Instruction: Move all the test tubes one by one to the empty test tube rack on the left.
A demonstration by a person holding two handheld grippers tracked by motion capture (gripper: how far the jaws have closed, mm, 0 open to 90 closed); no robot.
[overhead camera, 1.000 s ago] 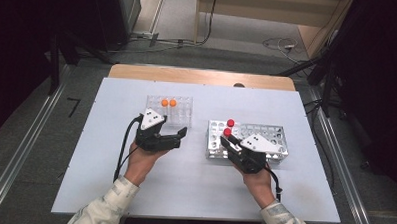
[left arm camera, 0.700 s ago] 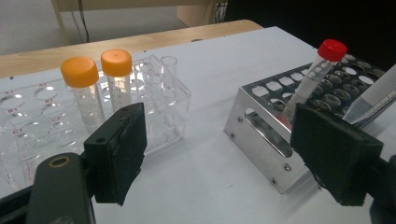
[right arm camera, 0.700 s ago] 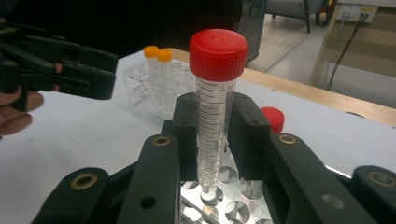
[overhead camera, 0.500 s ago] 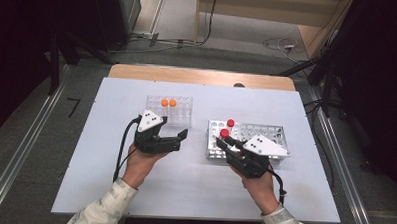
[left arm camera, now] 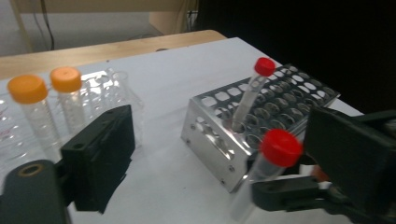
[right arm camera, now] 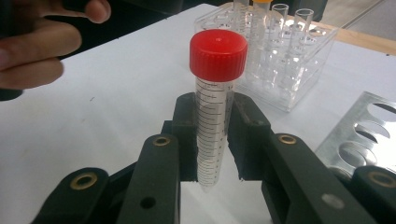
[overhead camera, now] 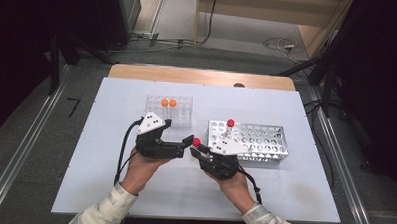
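Grey floor (overhead camera: 35, 136), dark surrounding room

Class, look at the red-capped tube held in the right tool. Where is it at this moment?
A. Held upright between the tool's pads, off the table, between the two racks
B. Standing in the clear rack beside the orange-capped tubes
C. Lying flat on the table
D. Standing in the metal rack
A: the right tool clamps the red-capped tube upright above the table, between the metal rack and the clear rack.

red-capped tube (right arm camera: 215, 116) | clear, graduated | upright | seemingly empty
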